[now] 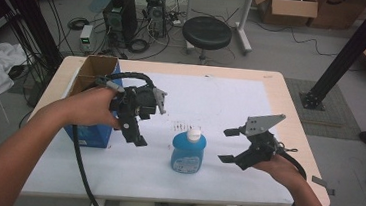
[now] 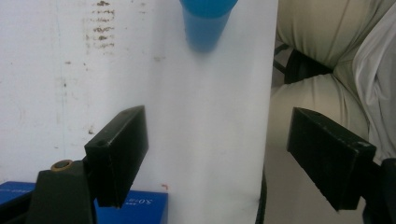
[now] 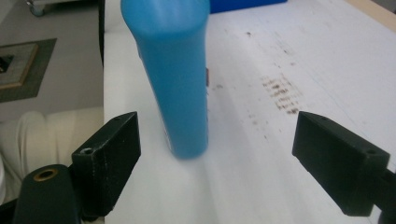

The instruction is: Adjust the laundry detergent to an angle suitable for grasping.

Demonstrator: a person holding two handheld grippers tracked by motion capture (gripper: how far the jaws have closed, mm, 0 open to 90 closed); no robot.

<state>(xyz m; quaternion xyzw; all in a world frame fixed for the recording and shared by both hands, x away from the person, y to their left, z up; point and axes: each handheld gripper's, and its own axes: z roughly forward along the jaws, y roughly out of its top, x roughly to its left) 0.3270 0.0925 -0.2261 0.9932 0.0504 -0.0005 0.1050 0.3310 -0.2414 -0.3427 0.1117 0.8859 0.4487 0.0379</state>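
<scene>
A blue bottle (image 1: 187, 153) with a white cap stands upright on the white table cover (image 1: 221, 101), near the front middle. My left gripper (image 1: 141, 129) hovers to its left, pointing down, open and empty. My right gripper (image 1: 228, 145) is just right of the bottle, open, jaws pointing at it. In the right gripper view the bottle (image 3: 177, 79) stands a little ahead of the right gripper (image 3: 229, 163), nearer the left jaw and untouched. In the left gripper view the left gripper (image 2: 222, 154) is open over the cover's front edge, the bottle's base (image 2: 205, 23) farther off.
An open blue-sided cardboard box (image 1: 93, 75) stands at the table's left, under my left hand, and its blue side (image 2: 140, 205) shows near the left jaw. Brown smudges (image 1: 185, 127) mark the cover behind the bottle. A black stool (image 1: 206, 32) and computers stand beyond the table.
</scene>
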